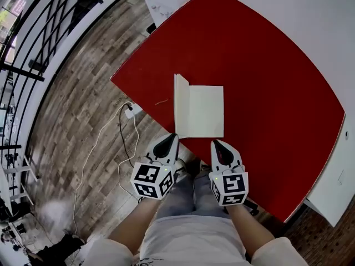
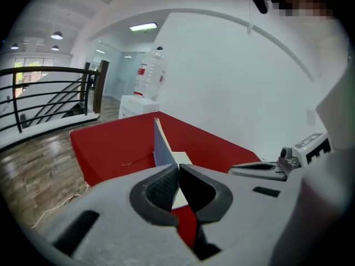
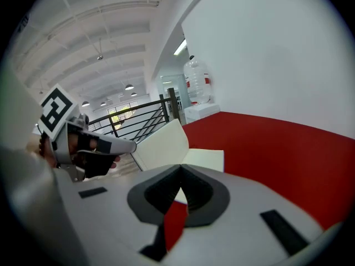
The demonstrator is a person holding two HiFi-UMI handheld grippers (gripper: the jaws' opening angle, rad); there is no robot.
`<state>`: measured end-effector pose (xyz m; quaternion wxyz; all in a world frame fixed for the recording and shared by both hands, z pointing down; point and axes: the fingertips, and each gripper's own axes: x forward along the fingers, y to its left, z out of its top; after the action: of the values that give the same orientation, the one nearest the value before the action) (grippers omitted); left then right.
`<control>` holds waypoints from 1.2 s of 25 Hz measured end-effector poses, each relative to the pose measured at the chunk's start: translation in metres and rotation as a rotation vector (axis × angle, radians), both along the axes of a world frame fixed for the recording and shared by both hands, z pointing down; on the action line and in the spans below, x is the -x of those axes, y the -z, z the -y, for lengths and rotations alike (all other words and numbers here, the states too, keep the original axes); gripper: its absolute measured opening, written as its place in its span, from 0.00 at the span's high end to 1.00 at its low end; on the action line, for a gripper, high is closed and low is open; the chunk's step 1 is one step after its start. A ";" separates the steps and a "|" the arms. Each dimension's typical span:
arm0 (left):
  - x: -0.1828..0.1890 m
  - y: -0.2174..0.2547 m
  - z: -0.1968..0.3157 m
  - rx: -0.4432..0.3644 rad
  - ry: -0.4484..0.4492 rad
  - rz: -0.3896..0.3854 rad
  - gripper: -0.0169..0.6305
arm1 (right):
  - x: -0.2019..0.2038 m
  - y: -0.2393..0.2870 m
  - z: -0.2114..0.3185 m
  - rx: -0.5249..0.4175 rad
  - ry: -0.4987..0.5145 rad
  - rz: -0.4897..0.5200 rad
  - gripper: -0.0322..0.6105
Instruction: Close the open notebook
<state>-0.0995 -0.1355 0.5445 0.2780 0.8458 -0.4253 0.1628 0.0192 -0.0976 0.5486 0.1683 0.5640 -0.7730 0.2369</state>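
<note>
One pale wood-plank floor [image 1: 72, 110] fills the left of the scene, with a black metal railing [image 1: 33, 43] at its far-left edge and a white plug and trailing cable [image 1: 132, 111] just beside the table's left edge.

One red-topped table with a curved edge [image 1: 266, 82] takes the middle and right.

Item 1, left gripper [image 2: 178, 169], grey with black pads and a marker cube: at the near edge of the table. Jaws pinched together on the near corner of the raised leaf, as far as both gripper views show.

Item 2, white paper notebook [image 1: 205, 112]: near the table's near-left edge, between and just beyond the two grippers. Its left leaf [image 1: 181, 107] stands roughly upright from the spine, while the right half lies flat on the red top.

Item 3, right gripper [image 3: 181, 173], same make: at the near right of the notebook, apart from it. Jaws clenched on nothing.

Progress, by judgement: about halfway. The leaf is lifted to vertical and has yet to be swung over to the right, laid onto the flat half and let go.
</note>
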 end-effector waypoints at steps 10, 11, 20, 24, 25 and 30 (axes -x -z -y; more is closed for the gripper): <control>-0.103 -0.011 -0.014 -0.020 -0.191 0.079 0.95 | -0.058 0.002 -0.019 0.011 -0.103 0.001 0.94; -0.109 -0.013 -0.015 -0.024 -0.203 0.095 0.95 | -0.063 0.001 -0.021 0.014 -0.110 0.001 0.94; -0.152 -0.049 -0.014 -0.006 -0.251 0.221 0.95 | -0.089 -0.013 -0.023 0.042 -0.139 0.018 0.94; -0.168 -0.081 -0.020 0.038 -0.247 0.280 0.95 | -0.103 -0.019 -0.026 0.052 -0.144 0.024 0.94; -0.170 -0.090 -0.023 0.053 -0.248 0.294 0.95 | -0.105 -0.020 -0.029 0.053 -0.146 0.026 0.94; -0.175 -0.116 -0.028 0.089 -0.242 0.343 0.95 | -0.116 -0.026 -0.035 0.063 -0.151 0.031 0.94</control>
<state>0.0755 -0.1073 0.6608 0.2169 0.8374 -0.3541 0.3553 0.1357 -0.0626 0.5745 0.1557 0.6115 -0.7228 0.2818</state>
